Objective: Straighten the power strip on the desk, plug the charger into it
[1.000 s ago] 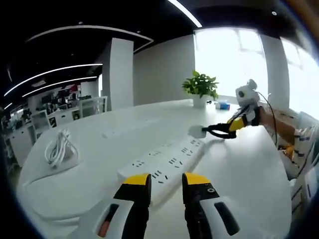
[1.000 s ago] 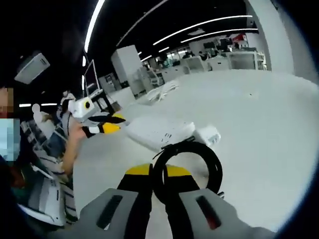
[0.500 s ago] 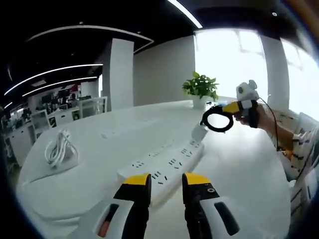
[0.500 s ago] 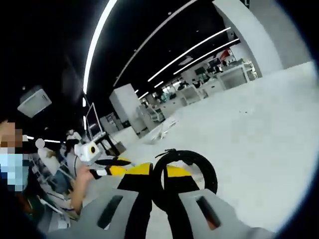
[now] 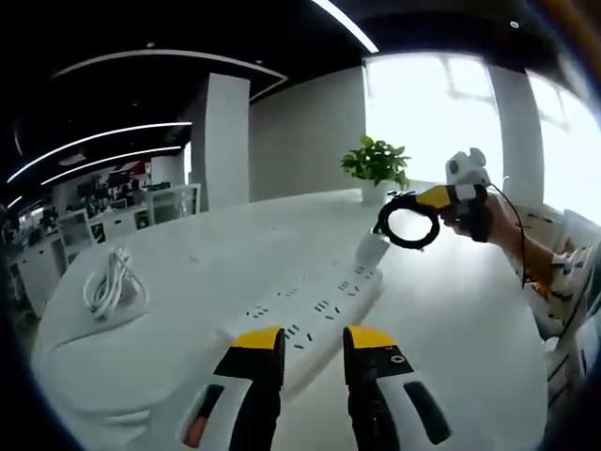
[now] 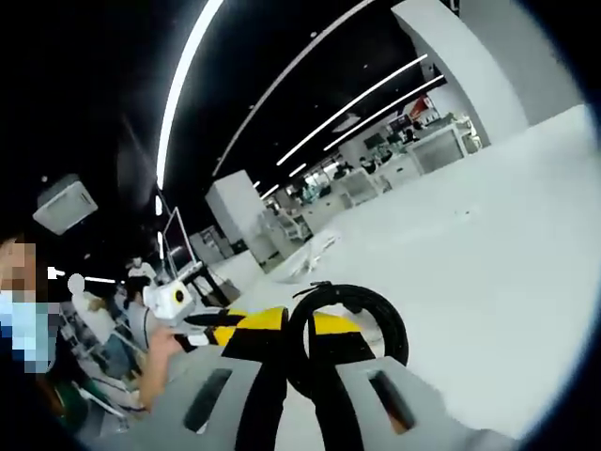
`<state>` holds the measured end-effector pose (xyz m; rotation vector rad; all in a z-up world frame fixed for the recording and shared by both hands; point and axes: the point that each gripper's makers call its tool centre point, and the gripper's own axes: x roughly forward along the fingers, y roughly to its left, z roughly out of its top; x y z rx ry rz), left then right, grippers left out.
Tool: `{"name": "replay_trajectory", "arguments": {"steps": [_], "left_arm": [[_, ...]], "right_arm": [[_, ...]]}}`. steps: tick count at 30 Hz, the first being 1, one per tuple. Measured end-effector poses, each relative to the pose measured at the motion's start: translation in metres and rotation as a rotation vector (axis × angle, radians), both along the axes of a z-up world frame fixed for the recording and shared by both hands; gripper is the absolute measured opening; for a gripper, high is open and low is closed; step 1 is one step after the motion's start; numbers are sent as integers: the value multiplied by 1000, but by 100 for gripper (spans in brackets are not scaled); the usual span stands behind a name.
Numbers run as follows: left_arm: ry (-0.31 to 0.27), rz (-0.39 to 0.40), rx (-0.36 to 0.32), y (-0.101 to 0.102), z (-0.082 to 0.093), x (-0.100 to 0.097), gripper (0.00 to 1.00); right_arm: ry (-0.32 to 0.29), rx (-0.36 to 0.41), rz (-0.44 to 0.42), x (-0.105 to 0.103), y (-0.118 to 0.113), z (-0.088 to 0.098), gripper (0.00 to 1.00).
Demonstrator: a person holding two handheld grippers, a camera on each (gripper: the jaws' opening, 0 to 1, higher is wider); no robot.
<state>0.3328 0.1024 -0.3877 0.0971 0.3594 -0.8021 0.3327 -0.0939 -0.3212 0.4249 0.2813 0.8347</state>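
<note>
Over on the left gripper view, the long white power strip [image 5: 315, 315] lies flat on the white worktop [image 5: 451, 319], running away from the camera at a slant, its near end just beyond the left tool [image 5: 313, 346], whose yellow-tipped jaws stand slightly apart and grip nothing. At the strip's far end sits a small white block [image 5: 371, 249], which may be the charger body, though it is too small to tell whether it is seated in a socket. The right tool [image 5: 424, 201] is up in the air above that far end, held in a person's hand [image 5: 493, 221], and it is clamped on a coiled black cable loop [image 5: 404, 221]. Compared with a second ago, that tool has risen from the worktop beside the strip and now hangs clear of it, barely shifted from half a second back. Switch to the right gripper view: the black loop [image 6: 347, 334] stands pinched between the closed jaws of the right tool [image 6: 299, 327], and the camera has tipped upward since a second ago, now showing ceiling light strips [image 6: 183, 80] and distant desks. The left tool [image 6: 211, 329] peeks in low at the left. Back left, a white coiled cord [image 5: 111, 287] rests on the worktop, and a green potted plant [image 5: 377, 164] stands at the far edge, both unmoved.
</note>
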Motion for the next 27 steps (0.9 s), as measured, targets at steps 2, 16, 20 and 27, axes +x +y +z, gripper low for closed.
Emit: {"name": "replay_trajectory", "arguments": {"steps": [2,16,20,27], "left_arm": [[1,-2,0,-1,0,-1,25],[2,-8,2,-2,0,-1,25],[2,-10,1,-2,1,-1,25],[0,-12,0,-1,3,-1,25]], "right_arm": [[-11,5,-9,-1,0,4,7],[-67,66,-9,-17,16,31,7],[-48,127,21,-23,25,37,7],[6,186,46,-25,34,34,7]]}}
